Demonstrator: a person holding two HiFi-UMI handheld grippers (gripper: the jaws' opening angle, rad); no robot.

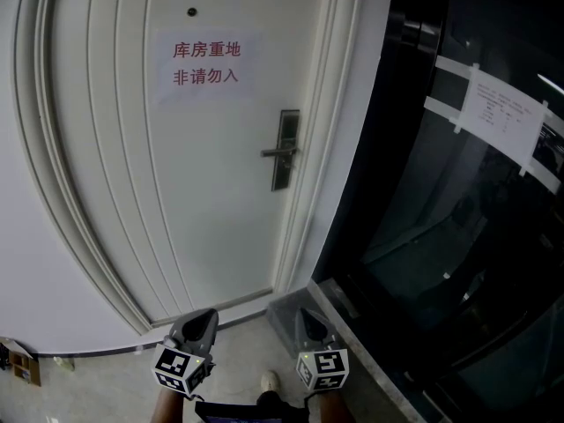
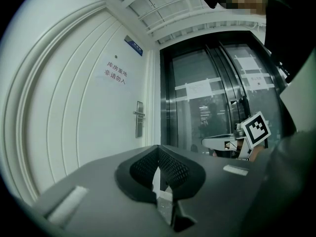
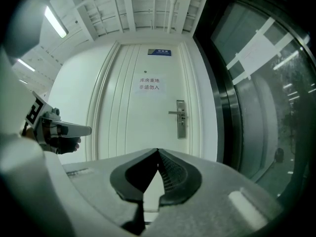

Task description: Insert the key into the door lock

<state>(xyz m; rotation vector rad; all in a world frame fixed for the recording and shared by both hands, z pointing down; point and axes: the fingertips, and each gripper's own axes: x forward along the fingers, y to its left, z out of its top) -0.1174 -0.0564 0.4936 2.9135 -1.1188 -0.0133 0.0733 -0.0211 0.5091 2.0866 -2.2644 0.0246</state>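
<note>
Head view: the white door (image 1: 115, 174) fills the left, and its frame meets a dark glass wall (image 1: 458, 236) on the right. Bare floor (image 1: 106, 382) lies before it. The lock plate (image 1: 285, 148) sits near the door's right edge, well apart from the left gripper (image 1: 204, 317) and right gripper (image 1: 307, 317). Both grippers have their jaws pressed together.

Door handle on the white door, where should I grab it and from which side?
Probably best to grip the lever near its free left end, away from the lock plate, coming straight at the door with one of the jaws above and one below: the bar lies level and is slim.
</note>
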